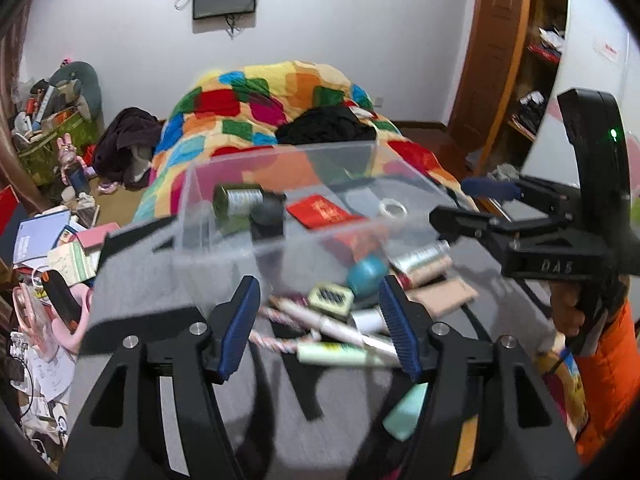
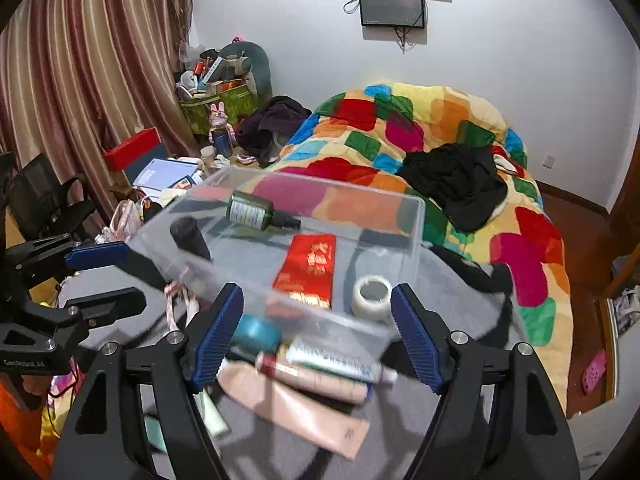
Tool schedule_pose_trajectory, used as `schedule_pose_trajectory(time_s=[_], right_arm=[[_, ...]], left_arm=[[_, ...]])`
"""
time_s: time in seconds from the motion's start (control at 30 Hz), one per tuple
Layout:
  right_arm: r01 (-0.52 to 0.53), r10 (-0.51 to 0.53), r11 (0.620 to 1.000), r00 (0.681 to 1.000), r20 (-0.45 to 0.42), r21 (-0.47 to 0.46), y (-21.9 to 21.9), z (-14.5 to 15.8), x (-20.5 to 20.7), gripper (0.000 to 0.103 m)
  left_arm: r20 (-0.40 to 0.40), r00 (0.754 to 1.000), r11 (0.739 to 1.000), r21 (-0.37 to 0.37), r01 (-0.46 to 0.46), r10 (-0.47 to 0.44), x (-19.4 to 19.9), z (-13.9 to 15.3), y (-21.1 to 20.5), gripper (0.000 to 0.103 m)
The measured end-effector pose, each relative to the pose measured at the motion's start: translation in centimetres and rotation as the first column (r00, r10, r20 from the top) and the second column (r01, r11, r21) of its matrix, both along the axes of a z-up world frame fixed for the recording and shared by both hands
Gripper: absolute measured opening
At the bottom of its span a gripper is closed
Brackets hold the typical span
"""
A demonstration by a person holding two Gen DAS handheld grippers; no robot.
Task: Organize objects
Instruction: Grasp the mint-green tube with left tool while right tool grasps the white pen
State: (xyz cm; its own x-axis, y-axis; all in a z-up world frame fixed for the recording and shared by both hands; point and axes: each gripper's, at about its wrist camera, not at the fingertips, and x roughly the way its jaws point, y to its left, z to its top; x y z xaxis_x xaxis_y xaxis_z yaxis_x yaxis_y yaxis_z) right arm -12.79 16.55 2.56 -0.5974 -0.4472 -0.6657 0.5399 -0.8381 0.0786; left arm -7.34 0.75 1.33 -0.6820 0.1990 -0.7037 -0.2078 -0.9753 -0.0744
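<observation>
Both sets of tongs are released right now: the left tongs and the right tongs each stand with the blue pads spread and nothing clamped between them. They hang just in front of the clear plastic bin, which sits on a grey surface at the foot of the bed.

What could go wrong? The loose pile in front of the bin is a jumble — tubes, a teal round thing, a small printed box, a striped stick — all overlapping. My guess is a grab into that heap pinches two things at once, or nudges a tube so it rolls off the edge. The bin is light and see-through, so a bump from either tongs would probably shove it.

The bin itself looks about half sorted: a dark green bottle lying on its side, a black cylinder, a red packet lying flat and a tape roll — plenty of room left. The frames are blurry, so the labels aren't readable.
</observation>
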Motion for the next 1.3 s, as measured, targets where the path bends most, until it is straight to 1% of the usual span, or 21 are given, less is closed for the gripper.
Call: schedule_pose_trajectory(time_s=[0.17,0.33,0.47,0.53,0.6,0.63,0.67,0.7,0.73,0.8,0.83,0.9,0.97,1.1,1.2,1.27,1.3], right_arm=[[0.005,-0.005,1.0,0.999,0.053,-0.001,1.5,-1.7,1.4,0.073],[0.003,-0.004,1.0,0.996,0.087,0.011,2.5,-3.2,2.7,0.073],[-0.006,0.008,1.0,0.995,0.104,-0.011,3.1,-3.5,3.5,0.073],[-0.014,0.016,1.0,0.995,0.098,-0.019,3.0,-3.3,3.9,0.073],[-0.022,0.025,0.999,0.996,0.09,-0.032,2.7,-3.0,4.3,0.073],[-0.028,0.031,0.999,0.996,0.089,-0.039,2.6,-2.9,4.5,0.073],[-0.032,0.036,0.999,0.995,0.089,-0.043,2.5,-2.9,4.7,0.073],[-0.038,0.042,0.998,0.995,0.088,-0.047,2.3,-2.7,4.8,0.073],[-0.046,0.05,0.998,0.995,0.087,-0.047,2.0,-2.7,5.0,0.073],[-0.063,0.066,0.997,0.994,0.083,-0.045,1.4,-2.6,5.3,0.073],[-0.07,0.073,0.997,0.994,0.082,-0.046,1.2,-2.6,5.4,0.073],[-0.086,0.09,0.995,0.993,0.081,-0.051,0.5,-2.6,5.6,0.072],[-0.107,0.112,0.993,0.99,0.085,-0.055,-0.3,-2.7,5.7,0.066],[-0.16,0.163,0.986,0.983,0.084,-0.04,-2.6,-3.1,5.8,0.059],[-0.194,0.195,0.981,0.976,0.096,-0.021,-4.4,-3.7,5.7,0.048],[-0.21,0.209,0.978,0.971,0.117,-0.008,-5.4,-4.3,5.4,0.036],[-0.216,0.215,0.976,0.968,0.128,-0.003,-5.8,-4.7,5.3,0.033]], left_arm=[[0.062,0.997,0.999,0.007,0.043,-0.043,1.8,-2.1,1.0,0.061],[0.114,0.987,0.994,0.015,0.109,-0.11,3.6,-4.3,2.5,0.062],[0.138,0.973,0.983,0.014,0.184,-0.184,4.3,-5.7,4.3,0.062],[0.144,0.967,0.977,0.016,0.211,-0.211,4.4,-6.2,5.0,0.061],[0.146,0.966,0.977,0.012,0.214,-0.214,4.2,-6.7,5.3,0.061],[0.13,0.969,0.978,0.003,0.21,-0.208,4.2,-6.8,5.5,0.061],[0.125,0.97,0.978,-0.001,0.211,-0.209,4.2,-6.8,5.5,0.059],[0.118,0.971,0.977,-0.002,0.211,-0.209,4.2,-6.8,5.5,0.049],[0.112,0.97,0.976,0.001,0.217,-0.215,4.3,-6.8,5.4,0.043],[0.105,0.972,0.977,-0.002,0.213,-0.212,4.5,-6.8,5.3,0.028],[0.103,0.973,0.978,-0.002,0.209,-0.208,4.7,-6.8,5.0,0.025],[0.101,0.974,0.98,0.01,0.201,-0.2,4.9,-6.8,4.4,0.025],[0.1,0.977,0.982,0.02,0.185,-0.186,5.3,-6.7,3.8,0.025],[0.093,0.987,0.992,0.0,0.129,-0.128,6.5,-6.6,2.0,0.025],[0.094,0.992,0.997,0.004,0.08,-0.08,6.7,-6.6,0.3,0.025],[0.096,0.995,0.999,0.016,0.038,-0.039,6.7,-6.5,-1.0,0.025],[0.098,0.995,1.0,0.027,0.013,-0.015,6.7,-6.4,-1.9,0.025]])
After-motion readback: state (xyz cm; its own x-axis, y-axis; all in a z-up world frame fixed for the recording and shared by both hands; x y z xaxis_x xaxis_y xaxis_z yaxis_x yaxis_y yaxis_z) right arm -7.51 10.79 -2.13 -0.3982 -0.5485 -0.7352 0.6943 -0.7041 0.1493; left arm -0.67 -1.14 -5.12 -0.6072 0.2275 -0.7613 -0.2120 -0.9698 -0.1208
